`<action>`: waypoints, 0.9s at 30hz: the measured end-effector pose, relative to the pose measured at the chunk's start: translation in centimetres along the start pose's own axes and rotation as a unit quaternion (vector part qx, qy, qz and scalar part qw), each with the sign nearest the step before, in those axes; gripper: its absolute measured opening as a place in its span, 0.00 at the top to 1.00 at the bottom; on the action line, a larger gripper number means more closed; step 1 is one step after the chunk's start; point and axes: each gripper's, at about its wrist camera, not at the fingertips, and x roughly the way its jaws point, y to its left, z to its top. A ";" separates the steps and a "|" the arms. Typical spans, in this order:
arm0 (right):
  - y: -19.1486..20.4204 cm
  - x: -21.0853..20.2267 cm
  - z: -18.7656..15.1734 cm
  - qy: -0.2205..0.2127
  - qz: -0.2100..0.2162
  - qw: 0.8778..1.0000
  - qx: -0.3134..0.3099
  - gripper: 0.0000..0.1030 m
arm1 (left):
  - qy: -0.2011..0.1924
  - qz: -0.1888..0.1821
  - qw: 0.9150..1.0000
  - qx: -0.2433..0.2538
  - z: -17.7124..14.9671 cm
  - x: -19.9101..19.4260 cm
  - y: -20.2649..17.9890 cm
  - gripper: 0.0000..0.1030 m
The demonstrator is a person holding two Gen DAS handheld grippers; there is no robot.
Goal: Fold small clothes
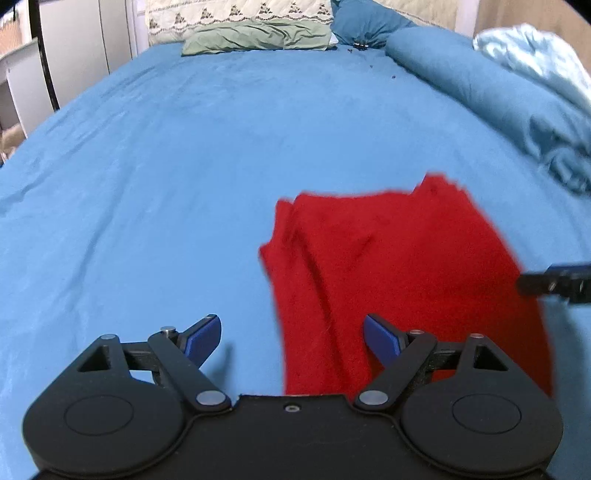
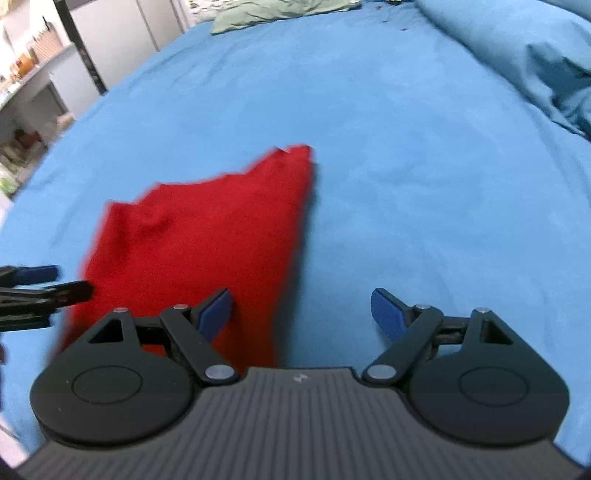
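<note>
One red garment [image 1: 399,273] lies on the bed [image 1: 184,177], spread over the blue sheet in soft folds, and it is the only piece of clothing laid out here. Two tools hover at its near edge. The left tool [image 1: 291,338] stands with its jaws wide apart and nothing between them; its right blue pad [image 1: 382,338] is over the garment's left side, its left pad over bare sheet. The right tool [image 2: 301,312] is likewise spread wide and holds nothing, its left blue pad [image 2: 216,314] over the garment's right side and the other over the sheet. Each tool's tip shows at the edge of the other's view, so the two flank the cloth, one at each near corner.

At the far end of the bed I count one pale green pillow [image 1: 258,37] and one dark blue pillow [image 1: 365,24]. Along the right side runs one rolled blue duvet [image 1: 491,96], with one light blue cloth [image 1: 535,55] bunched just beyond it.
</note>
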 end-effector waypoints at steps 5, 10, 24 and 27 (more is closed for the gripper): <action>-1.9 2.1 -3.4 -0.036 0.003 0.999 0.002 0.01 | -0.049 -0.010 0.999 0.003 -3.2 1.5 0.9 0.14; -1.9 0.5 -4.5 -0.084 0.012 0.996 0.010 0.01 | -0.090 0.006 0.996 0.005 -3.5 0.7 0.5 0.17; 3.9 -23.0 -6.6 -0.170 -0.049 0.984 0.000 0.00 | -0.172 0.041 0.984 -0.019 -2.1 -22.2 -3.2 0.00; 5.4 -26.9 -8.1 -0.156 -0.063 0.986 -0.017 0.00 | -0.162 0.047 0.985 -0.020 -3.5 -24.9 -4.0 0.00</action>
